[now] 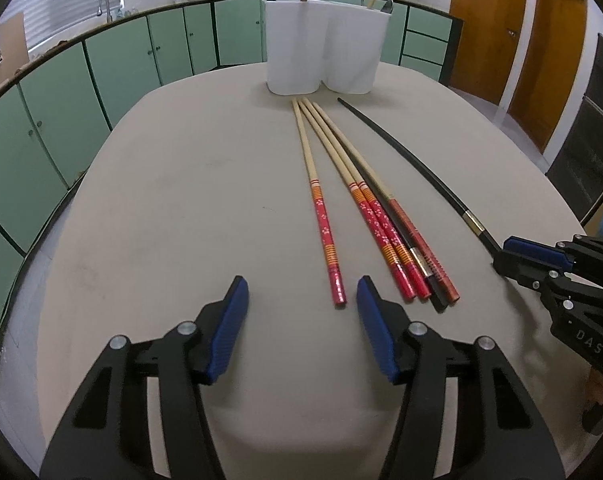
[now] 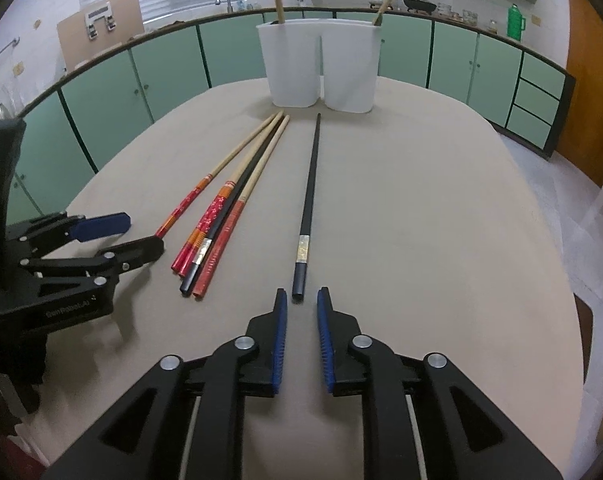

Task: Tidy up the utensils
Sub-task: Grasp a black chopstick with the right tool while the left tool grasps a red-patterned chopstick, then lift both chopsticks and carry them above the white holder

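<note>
**Chopsticks laid out before a white holder, both grippers empty**

Seen from the left wrist, the left gripper [image 1: 302, 300] hovers low over the beige table [image 1: 181, 208] with its blue pads spread wide and nothing between them. Just ahead of it lies a single red-handled chopstick [image 1: 321, 216], its decorated end nearest the right pad. Beside that, a bundle of chopsticks [image 1: 385, 232] fans out, tips converging toward the white two-compartment holder [image 1: 321, 48] at the far edge of the table; the holder has a wooden utensil standing in each compartment. Off to the right, a lone black chopstick [image 1: 401, 152] runs toward the right gripper [image 1: 501, 252].

Next, the right wrist view: the right gripper [image 2: 301, 300] has its jaws narrowly parted, clasping nothing, with the black chopstick's [image 2: 309, 192] butt end lying just ahead of the gap. The bundle [image 2: 221, 216] lies to its left, and the left gripper [image 2: 141, 232] sits beyond that, fingers apart, near the separate red chopstick [image 2: 189, 200]. The holder [image 2: 321, 64] stands at the far end.
</note>
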`<state>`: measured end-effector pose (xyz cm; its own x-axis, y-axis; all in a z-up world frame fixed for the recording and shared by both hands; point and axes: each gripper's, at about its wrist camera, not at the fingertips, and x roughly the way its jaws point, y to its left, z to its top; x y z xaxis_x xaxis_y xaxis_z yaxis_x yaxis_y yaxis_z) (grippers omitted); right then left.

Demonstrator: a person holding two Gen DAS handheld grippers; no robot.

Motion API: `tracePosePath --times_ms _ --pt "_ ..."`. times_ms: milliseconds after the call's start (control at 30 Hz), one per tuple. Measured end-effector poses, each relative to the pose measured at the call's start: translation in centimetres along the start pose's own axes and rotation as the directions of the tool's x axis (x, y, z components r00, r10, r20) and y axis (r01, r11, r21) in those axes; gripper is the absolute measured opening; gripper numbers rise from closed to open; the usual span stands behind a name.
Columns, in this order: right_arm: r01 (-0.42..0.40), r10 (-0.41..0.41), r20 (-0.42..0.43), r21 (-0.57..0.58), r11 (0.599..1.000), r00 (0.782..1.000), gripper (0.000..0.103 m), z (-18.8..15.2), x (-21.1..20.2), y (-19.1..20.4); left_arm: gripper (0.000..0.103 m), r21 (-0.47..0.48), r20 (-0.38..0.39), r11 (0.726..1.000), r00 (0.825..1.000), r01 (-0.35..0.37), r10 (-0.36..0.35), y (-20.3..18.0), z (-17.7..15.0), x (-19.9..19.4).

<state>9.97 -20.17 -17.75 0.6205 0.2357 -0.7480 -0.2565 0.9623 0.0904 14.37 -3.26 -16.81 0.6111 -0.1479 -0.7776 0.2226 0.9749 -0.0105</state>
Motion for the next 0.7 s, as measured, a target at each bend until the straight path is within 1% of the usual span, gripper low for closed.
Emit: tracePosePath --times_ms 100,167,233,300,367,400,433,600,700 --pt "0.009 -0.009 -0.001 -0.004 1.000 1.000 0.016 0.3 0.3 0.3 0.046 -0.004 0.002 1.000 1.000 0.004 -0.004 -0.2 0.0 0.0" --pt "0.017 -0.017 -0.002 -0.010 1.000 1.000 0.016 0.5 0.5 0.4 0.039 -0.008 0.003 1.000 1.000 0.006 -0.006 -0.1 0.0 0.1" --pt "0.015 -0.015 -0.005 -0.002 1.000 1.000 0.015 0.6 0.7 0.3 0.035 -0.009 0.003 1.000 1.000 0.008 -0.008 -0.2 0.1 0.1" --pt "0.017 -0.017 -0.007 -0.001 1.000 1.000 0.014 0.7 0.7 0.3 0.027 -0.001 0.003 1.000 1.000 0.008 -0.008 -0.4 0.1 0.2" --pt "0.022 -0.022 -0.005 -0.006 1.000 1.000 0.008 0.7 0.7 0.4 0.012 0.006 0.003 1.000 1.000 0.010 -0.010 -0.6 0.2 0.2" --pt "0.022 -0.022 -0.006 -0.006 1.000 1.000 0.007 0.7 0.7 0.4 0.008 0.005 0.002 1.000 1.000 0.013 -0.013 -0.7 0.2 0.2" --pt "0.018 -0.018 -0.005 0.001 1.000 1.000 0.007 0.7 0.7 0.3 0.006 0.000 0.001 1.000 1.000 0.016 -0.016 -0.7 0.2 0.3" --pt "0.013 -0.013 -0.002 0.004 1.000 1.000 0.007 0.8 0.2 0.3 0.006 -0.011 -0.003 0.999 0.999 0.035 -0.035 -0.5 0.4 0.2" --pt "0.007 -0.007 0.012 -0.001 1.000 1.000 0.007 1.2 -0.8 0.1 0.006 -0.008 0.014 0.999 0.999 0.046 -0.046 -0.2 0.8 -1.0"
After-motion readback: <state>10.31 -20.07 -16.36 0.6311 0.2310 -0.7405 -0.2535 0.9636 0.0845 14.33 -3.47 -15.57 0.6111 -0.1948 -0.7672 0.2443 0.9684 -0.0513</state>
